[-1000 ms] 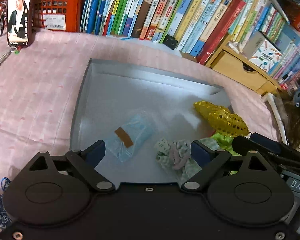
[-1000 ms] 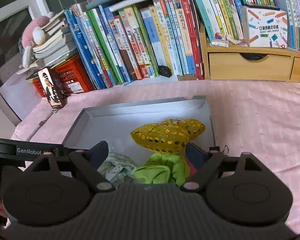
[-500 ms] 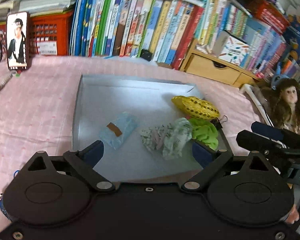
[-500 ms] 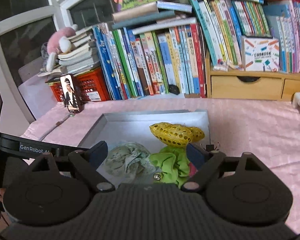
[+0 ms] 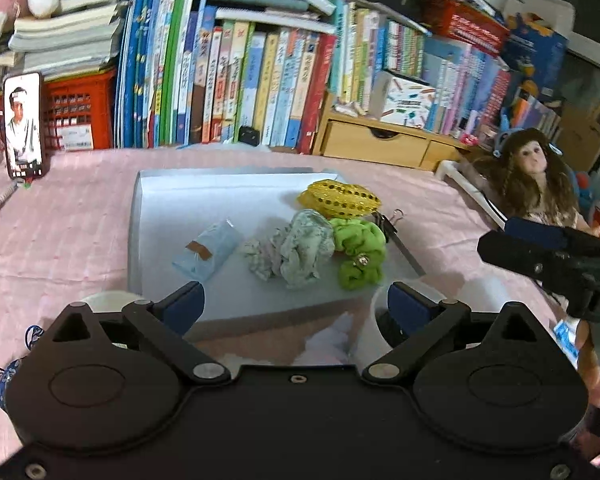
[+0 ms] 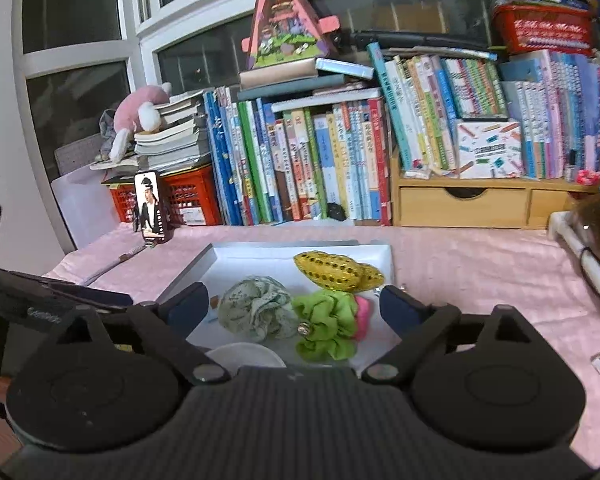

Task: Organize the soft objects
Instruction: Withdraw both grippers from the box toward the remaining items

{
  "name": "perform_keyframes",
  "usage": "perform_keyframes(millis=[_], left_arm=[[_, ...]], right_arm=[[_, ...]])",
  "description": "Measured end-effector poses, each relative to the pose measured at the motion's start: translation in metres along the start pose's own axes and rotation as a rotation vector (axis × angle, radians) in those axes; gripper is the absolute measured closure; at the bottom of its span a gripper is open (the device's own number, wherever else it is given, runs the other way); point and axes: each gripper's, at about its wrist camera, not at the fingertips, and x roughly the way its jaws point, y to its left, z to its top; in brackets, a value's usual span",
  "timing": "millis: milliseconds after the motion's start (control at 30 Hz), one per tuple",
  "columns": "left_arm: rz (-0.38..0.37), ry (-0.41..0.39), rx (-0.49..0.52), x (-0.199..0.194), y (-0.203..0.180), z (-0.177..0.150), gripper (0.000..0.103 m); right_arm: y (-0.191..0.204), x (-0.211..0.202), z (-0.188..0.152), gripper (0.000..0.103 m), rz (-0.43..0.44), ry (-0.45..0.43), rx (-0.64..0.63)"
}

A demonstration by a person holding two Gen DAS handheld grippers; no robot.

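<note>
A grey tray (image 5: 168, 196) on the pink tablecloth holds a yellow sequined pouch (image 5: 339, 199), a pale floral scrunchie (image 5: 296, 248), a green scrunchie (image 5: 358, 252) and a light blue packet (image 5: 208, 249). The right wrist view shows the tray (image 6: 260, 249), the pouch (image 6: 334, 266), the floral scrunchie (image 6: 256, 308), the green scrunchie (image 6: 328, 324) and something pink (image 6: 363, 316) behind it. My left gripper (image 5: 296, 306) is open and empty, above the tray's near edge. My right gripper (image 6: 296, 306) is open and empty, above the tray's near side.
Books (image 6: 320, 160) and a wooden drawer unit (image 6: 464, 206) line the back. A phone (image 5: 23, 126) stands by a red crate (image 5: 80, 114). A doll (image 5: 532, 176) sits at the right. White round containers (image 5: 380, 320) (image 6: 246, 354) lie under the grippers. A binder clip (image 5: 392, 218) lies beside the tray.
Both grippers have pulled back and up from the tray, so more of the room shows. The soft items now lie in the tray, clear of both grippers.
</note>
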Motion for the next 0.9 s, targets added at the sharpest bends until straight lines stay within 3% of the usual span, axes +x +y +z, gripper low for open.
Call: perform_keyframes(millis=[700,900], left_arm=[[0.045,-0.117,0.137,-0.031,-0.027,-0.087,0.002],[0.128,-0.172,0.171,-0.024,-0.040,-0.111,0.006]], right_arm=[[-0.010,-0.034,-0.075,0.001,-0.180,-0.047,-0.002],[-0.006,-0.033,-0.096,0.000,-0.245,-0.038,-0.046]])
